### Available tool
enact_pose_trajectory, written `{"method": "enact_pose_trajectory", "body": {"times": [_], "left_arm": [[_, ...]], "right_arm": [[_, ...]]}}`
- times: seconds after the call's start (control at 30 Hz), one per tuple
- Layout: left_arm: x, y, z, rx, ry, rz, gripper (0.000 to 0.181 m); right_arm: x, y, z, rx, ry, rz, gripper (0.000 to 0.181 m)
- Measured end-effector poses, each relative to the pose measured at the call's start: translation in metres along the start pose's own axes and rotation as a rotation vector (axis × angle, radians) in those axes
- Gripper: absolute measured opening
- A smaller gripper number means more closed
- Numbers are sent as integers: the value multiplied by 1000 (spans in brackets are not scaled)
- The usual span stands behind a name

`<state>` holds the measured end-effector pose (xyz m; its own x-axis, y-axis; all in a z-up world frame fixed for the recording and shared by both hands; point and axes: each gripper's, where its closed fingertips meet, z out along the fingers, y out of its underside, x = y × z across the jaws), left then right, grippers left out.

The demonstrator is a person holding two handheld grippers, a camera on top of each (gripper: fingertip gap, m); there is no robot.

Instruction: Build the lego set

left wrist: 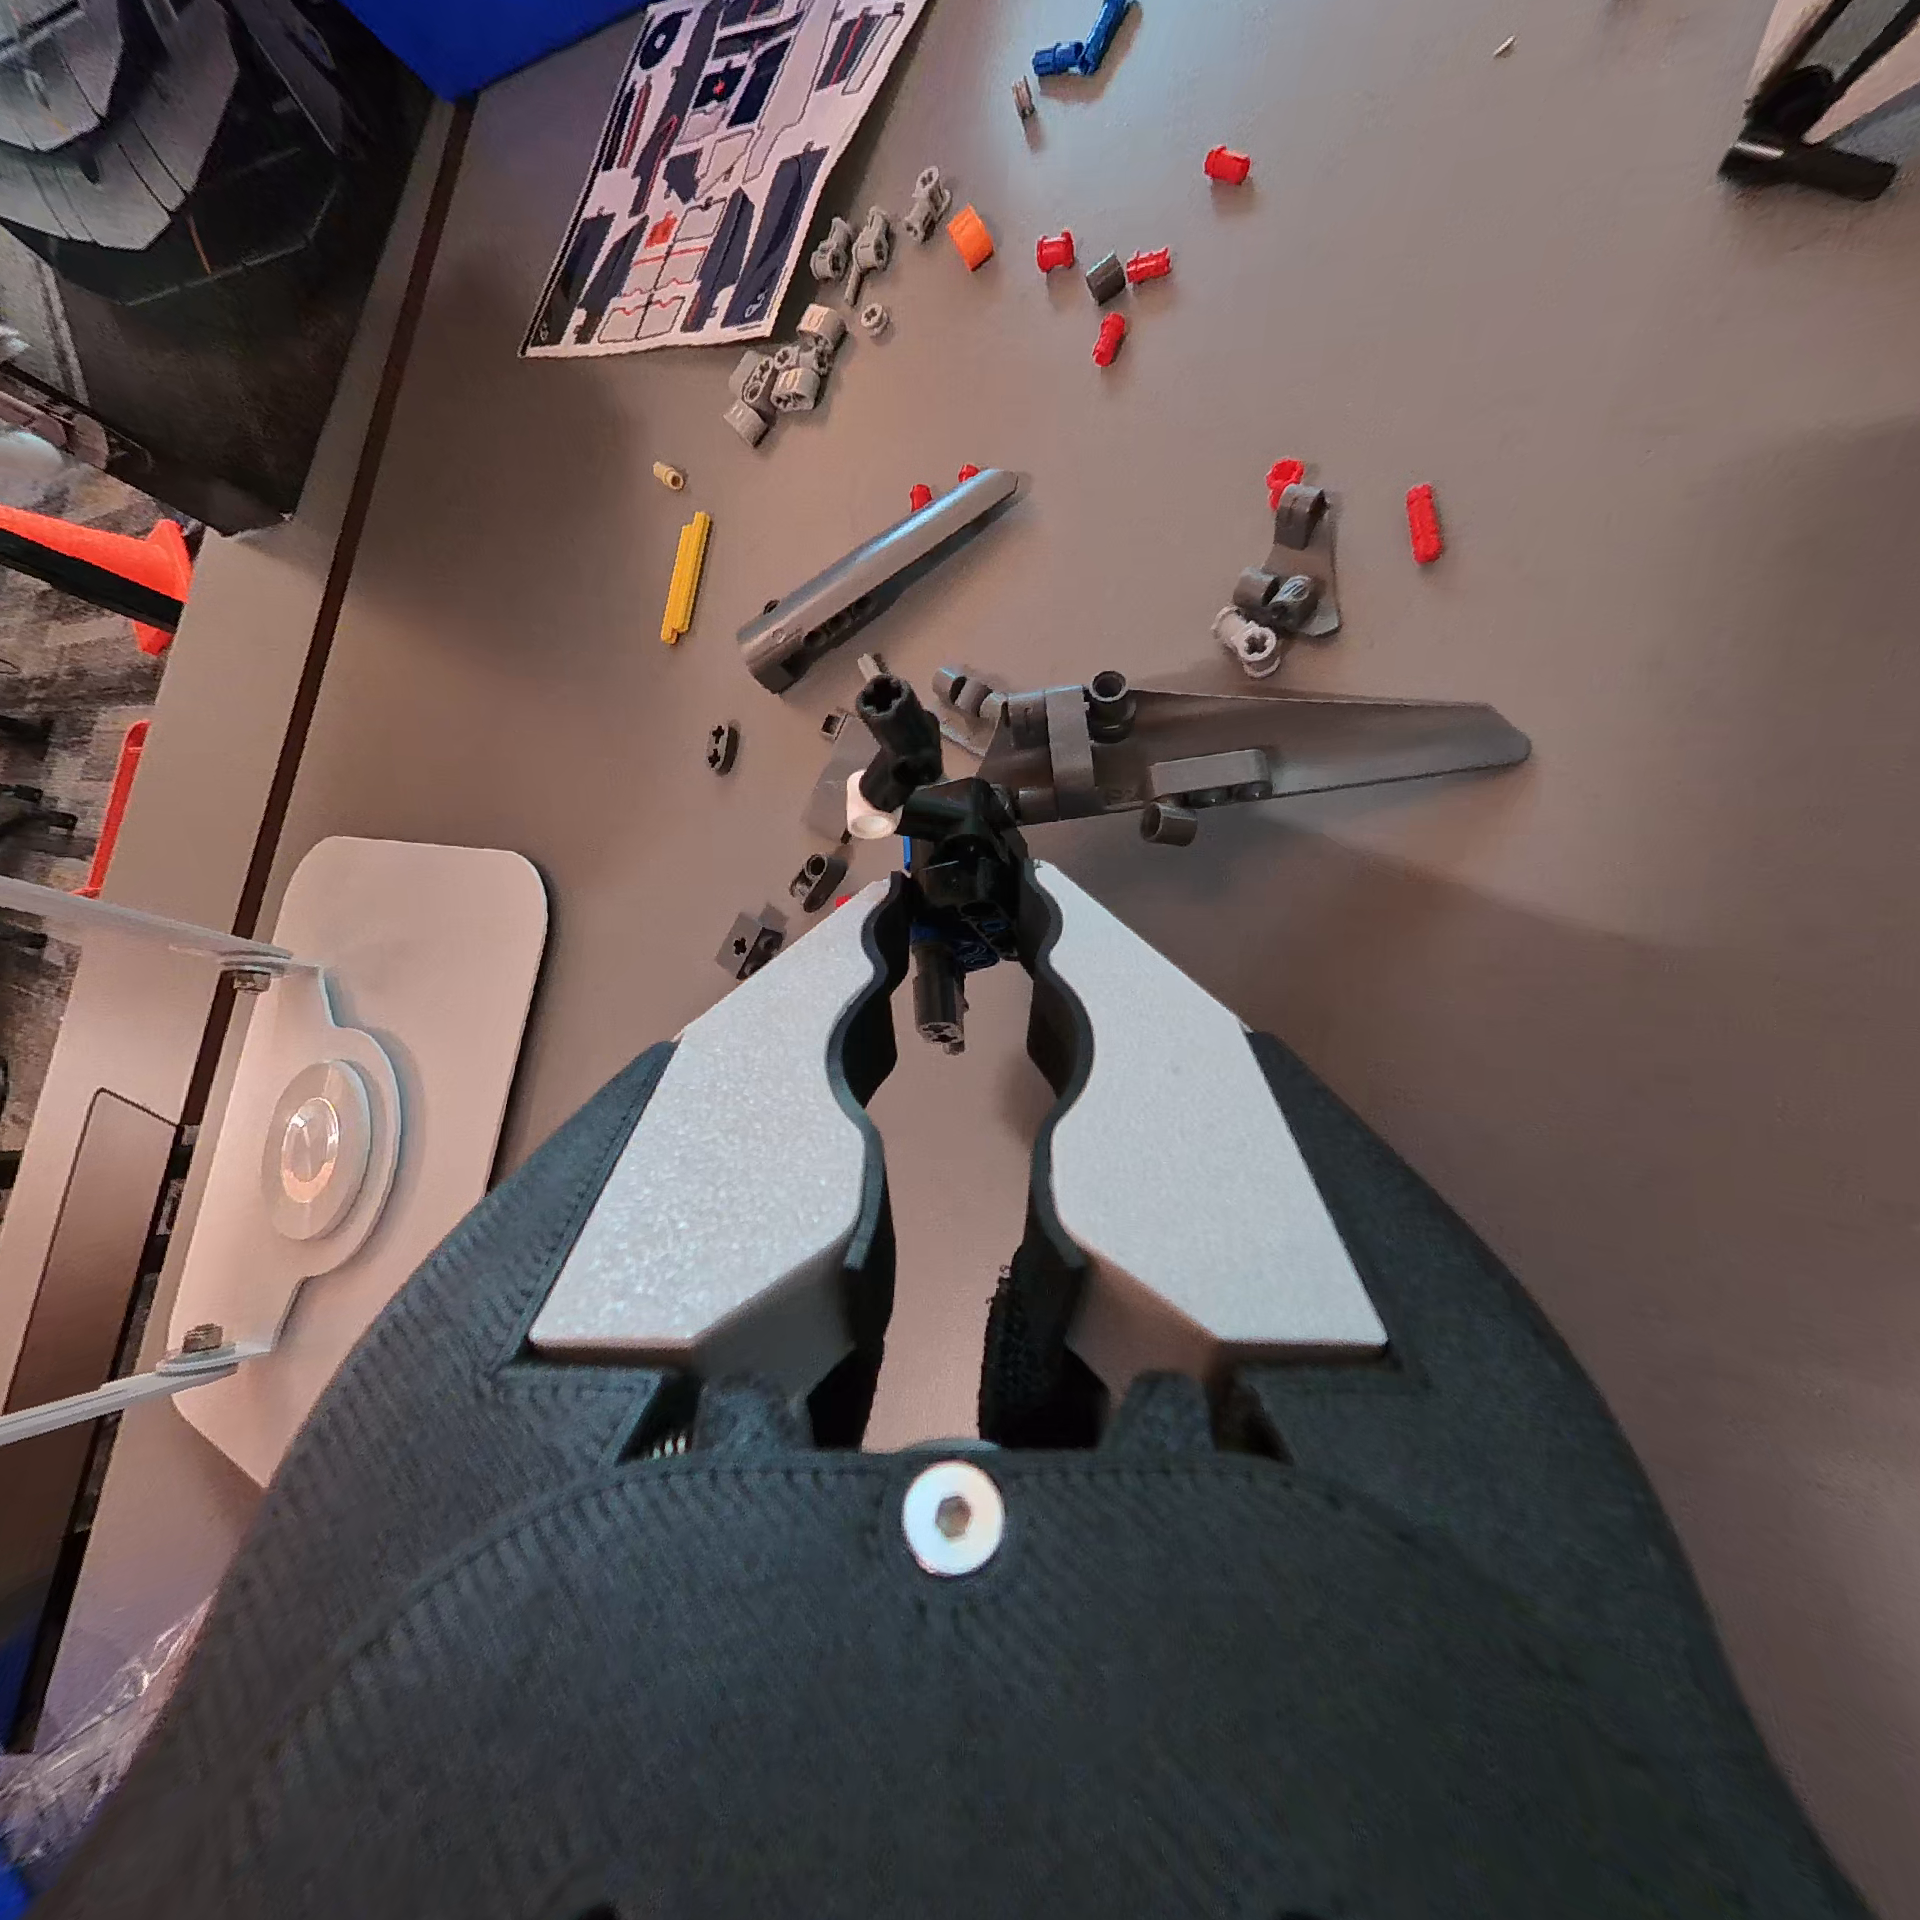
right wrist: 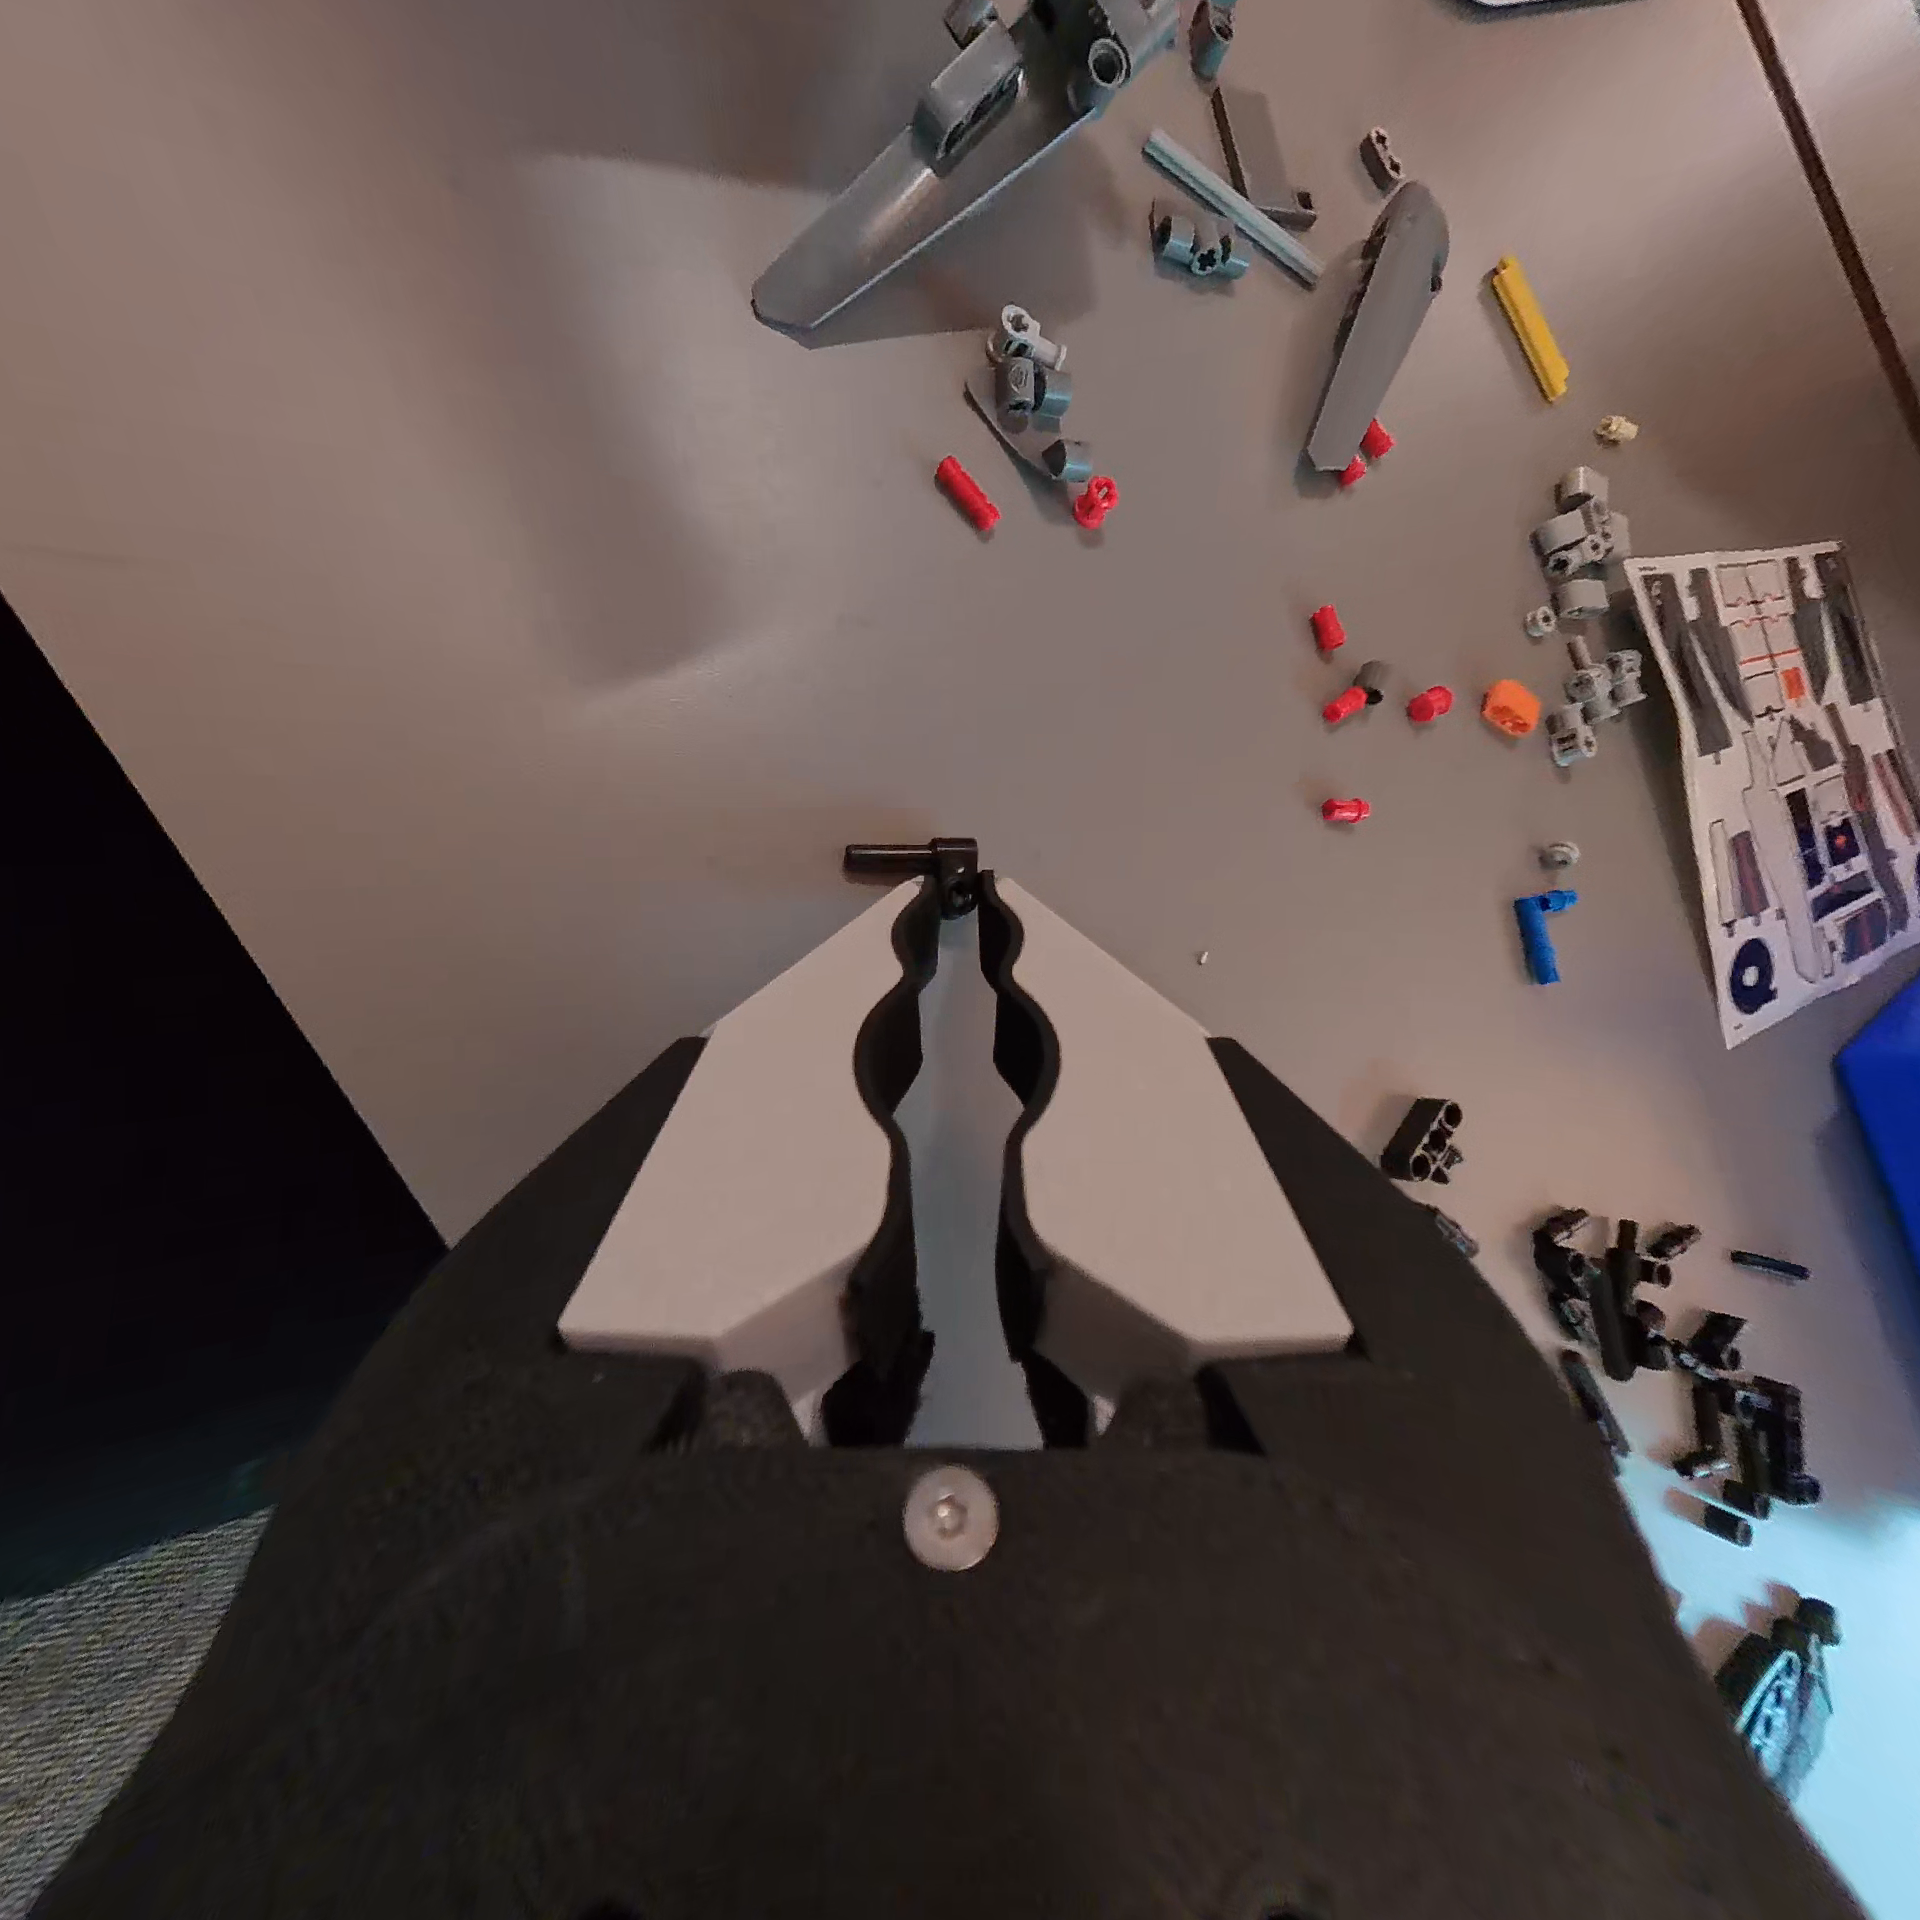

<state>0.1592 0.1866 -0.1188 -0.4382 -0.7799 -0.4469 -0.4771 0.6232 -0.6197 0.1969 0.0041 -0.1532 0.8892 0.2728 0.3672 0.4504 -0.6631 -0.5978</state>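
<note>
My left gripper (left wrist: 961, 899) is shut on a small black-and-blue lego assembly (left wrist: 951, 831) with black axle connectors and a white bush, held above the grey table. Just beyond it lies a long grey wing assembly (left wrist: 1247, 748). My right gripper (right wrist: 956, 894) is shut on a small black connector with a pin (right wrist: 914, 860) sticking out to the left, held above the table. The grey wing assembly also shows in the right wrist view (right wrist: 935, 177) at the top.
Loose red pins (left wrist: 1055, 251), grey connectors (left wrist: 784, 379), a yellow axle (left wrist: 686, 577), a grey panel (left wrist: 873, 577) and a sticker sheet (left wrist: 717, 166) lie on the table. Black pieces (right wrist: 1662, 1340) are heaped at right, a blue piece (right wrist: 1538, 930) nearby. The table edge (left wrist: 332, 582) runs at left.
</note>
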Motion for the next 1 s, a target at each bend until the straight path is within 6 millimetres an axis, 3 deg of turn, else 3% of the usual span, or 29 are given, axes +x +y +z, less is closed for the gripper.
{"method": "enact_pose_trajectory", "body": {"times": [0.13,0.37,0.53,0.83,1.0], "left_arm": [[2,-2,-1,-4,-3,9,17],[0,-3,-3,-14,-3,-32,17],[-5,-2,-8,-17,-19,-61,17],[-4,-3,-10,-39,-42,-63,17],[-6,-4,-11,-41,-56,-69,17]], "right_arm": [[9,-16,-2,30,94,-91,4],[12,-94,2,131,327,-464,5],[16,-129,22,155,409,-629,4],[21,-154,50,123,470,-762,5],[25,-155,58,91,487,-771,5]]}}
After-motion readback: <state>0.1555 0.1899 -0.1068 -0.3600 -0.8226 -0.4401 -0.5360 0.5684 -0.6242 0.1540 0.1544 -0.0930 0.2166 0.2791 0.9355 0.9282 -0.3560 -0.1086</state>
